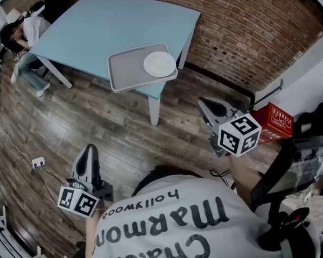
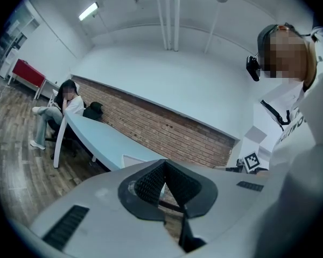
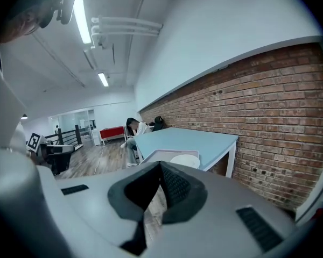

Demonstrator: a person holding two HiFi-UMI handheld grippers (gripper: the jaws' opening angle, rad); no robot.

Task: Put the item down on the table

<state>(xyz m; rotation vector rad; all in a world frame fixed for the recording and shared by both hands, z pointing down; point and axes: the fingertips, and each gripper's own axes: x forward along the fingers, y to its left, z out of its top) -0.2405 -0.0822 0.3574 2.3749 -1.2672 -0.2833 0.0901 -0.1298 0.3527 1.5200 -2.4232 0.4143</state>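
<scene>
While the left gripper (image 1: 89,148) and right gripper (image 1: 201,100) clench empty, the corner-perched grey rectangular tray (image 1: 124,69) and round white plate (image 1: 160,64) could tip off the pale-blue table (image 1: 107,26).

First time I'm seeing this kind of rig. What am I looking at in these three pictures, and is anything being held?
No robot here: a person holds a hand-held gripper in each hand. The head view looks down from a camera on the person's head: the left hand-held gripper and right hand-held gripper hang over a wood floor. The other two pictures look along each hand-held gripper's own jaws; both pairs are together, with nothing between them. Ahead, a blue table carries a grey tray with a white plate.
</scene>
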